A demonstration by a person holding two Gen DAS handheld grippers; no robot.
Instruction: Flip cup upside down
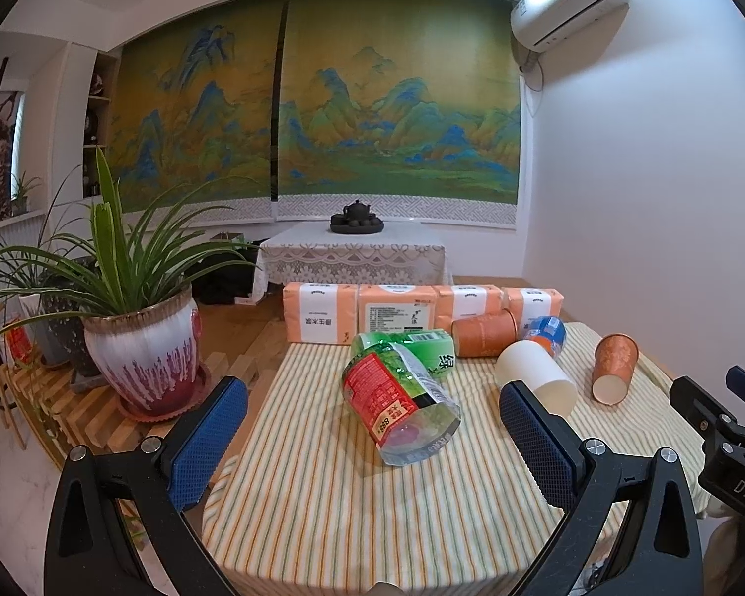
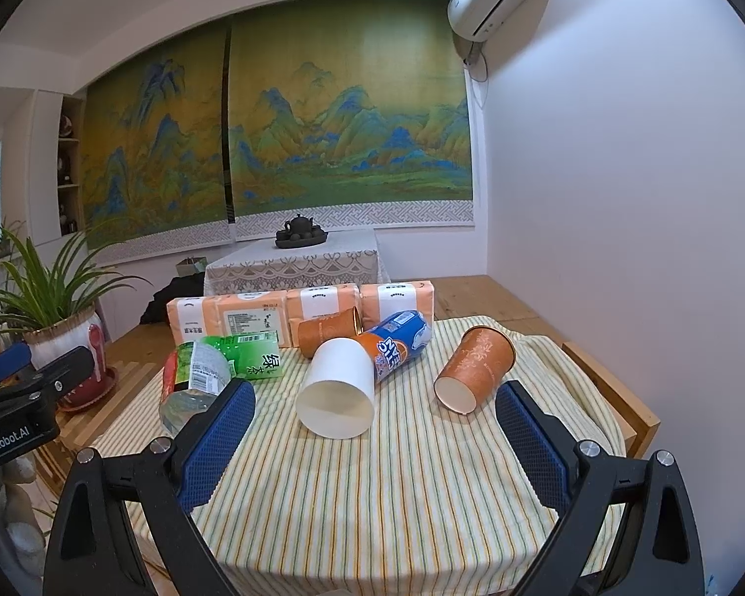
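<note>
Striped cloth (image 2: 422, 496) bare nr front edge, white cup (image 2: 337, 392) on side mid-table, both tools (image 1: 372, 439) (image 2: 375, 439) wide open, empty.

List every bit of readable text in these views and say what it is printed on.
"GenRobot.AI": left gripper body, seen from the right wrist.
"DAS": right gripper body, cut off at the frame edge.
"绿茶": green bottle.
"888": red-labelled bottle, upside down.
Blue bottle: white letters upside down, not surely readable.
Tissue packs: print too small.
</note>
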